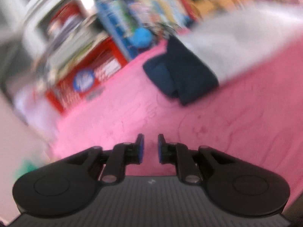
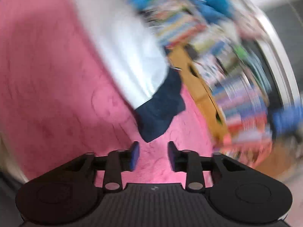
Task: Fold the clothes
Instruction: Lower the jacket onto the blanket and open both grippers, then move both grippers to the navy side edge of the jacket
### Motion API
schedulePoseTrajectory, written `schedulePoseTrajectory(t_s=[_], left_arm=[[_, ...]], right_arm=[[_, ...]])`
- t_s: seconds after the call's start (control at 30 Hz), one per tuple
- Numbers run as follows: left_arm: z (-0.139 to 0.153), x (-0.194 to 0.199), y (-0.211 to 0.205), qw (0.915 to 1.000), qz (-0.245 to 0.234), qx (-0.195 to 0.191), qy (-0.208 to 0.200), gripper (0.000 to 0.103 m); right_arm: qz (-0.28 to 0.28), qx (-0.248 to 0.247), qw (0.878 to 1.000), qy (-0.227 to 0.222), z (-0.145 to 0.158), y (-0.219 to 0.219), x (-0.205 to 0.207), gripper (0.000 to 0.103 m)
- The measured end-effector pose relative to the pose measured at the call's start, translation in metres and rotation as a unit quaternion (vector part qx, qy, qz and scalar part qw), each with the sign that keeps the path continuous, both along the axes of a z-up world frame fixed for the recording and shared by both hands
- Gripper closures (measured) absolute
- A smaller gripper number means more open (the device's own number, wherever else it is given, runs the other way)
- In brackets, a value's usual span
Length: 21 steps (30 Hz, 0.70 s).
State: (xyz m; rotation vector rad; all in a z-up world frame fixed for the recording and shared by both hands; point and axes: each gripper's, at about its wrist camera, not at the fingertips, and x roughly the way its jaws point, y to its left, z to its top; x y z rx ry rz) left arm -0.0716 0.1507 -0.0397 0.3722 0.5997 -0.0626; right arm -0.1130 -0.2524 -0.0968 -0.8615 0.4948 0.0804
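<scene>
— Pink cloth (image 1: 117, 113) covers the surface under us, and both of our claws hang over it with nothing in them. The left claw (image 1: 151, 148) has a narrow gap between its pads; the right claw (image 2: 153, 156) stands wider apart. Only pink shows through either gap.

— So where are the clothes?

— We see a dark navy garment (image 1: 180, 71) lying ahead on the pink, bunched into a thick folded-looking lump. A pale grey-white garment (image 1: 236, 43) lies just behind it, and the two seem to touch or overlap. From the right wrist view, a corner of the navy piece points toward our right claw, near it but clear of the pads.

— Which step would we say we're in?

— Between grips, by our reading: both claws free and above the cloth, neither on a garment. Both views are badly blurred, so we can't tell how neat the navy fold is. The shelves of coloured boxes (image 1: 85, 71) behind are only a smear.

— And the next move?

— We'd judge it calls for picking one garment, likely the pale one if the navy is finished. That means opening the left claw wider, bringing both down to an edge, and pinching a single layer, not the pink cloth beneath.
</scene>
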Motion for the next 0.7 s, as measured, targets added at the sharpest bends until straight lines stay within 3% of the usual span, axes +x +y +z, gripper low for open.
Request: schedulePoseTrajectory(t_s=[0.03,0.1,0.17,0.23,0.3,0.37,0.43,0.5,0.53,0.6,0.7], left_arm=[[0.006,-0.002,0.005,0.9987,0.013,-0.05,-0.001,0.078],[0.015,-0.002,0.008,0.9906,0.032,-0.133,-0.007,0.075],[0.021,0.006,-0.003,0.9842,0.036,-0.173,-0.016,0.074],[0.024,0.018,-0.02,0.9813,0.031,-0.189,-0.023,0.07],[0.026,0.027,-0.041,0.9841,0.011,-0.175,-0.027,0.068],[0.026,0.031,-0.066,0.9901,-0.025,-0.134,-0.032,0.067],[0.026,0.035,-0.091,0.9933,-0.061,-0.09,-0.038,0.06],[0.023,0.031,-0.114,0.993,-0.099,-0.042,-0.05,0.059],[0.022,0.03,-0.122,0.9919,-0.111,-0.036,-0.051,0.059],[0.023,0.032,-0.13,0.9891,-0.12,-0.077,-0.034,0.055],[0.014,0.041,-0.142,0.9813,-0.099,-0.165,-0.005,0.048]], right_arm=[[-0.019,0.053,0.998,-0.017,0.006,0.003,-0.005,0.048],[-0.047,0.168,0.984,-0.042,0.016,0.011,-0.008,0.047],[-0.054,0.281,0.958,-0.037,0.023,0.026,0.002,0.047],[-0.043,0.349,0.935,-0.029,0.027,0.047,0.016,0.048],[-0.028,0.367,0.929,-0.036,0.03,0.074,0.032,0.048],[-0.013,0.384,0.923,-0.039,0.034,0.1,0.049,0.048],[-0.004,0.392,0.92,-0.011,0.041,0.117,0.064,0.048],[0.007,0.393,0.92,0.007,0.041,0.127,0.067,0.048],[0.01,0.393,0.919,0.014,0.042,0.13,0.069,0.047],[-0.003,0.389,0.921,0.018,0.041,0.131,0.07,0.047],[-0.027,0.407,0.912,0.032,0.04,0.123,0.08,0.047]])
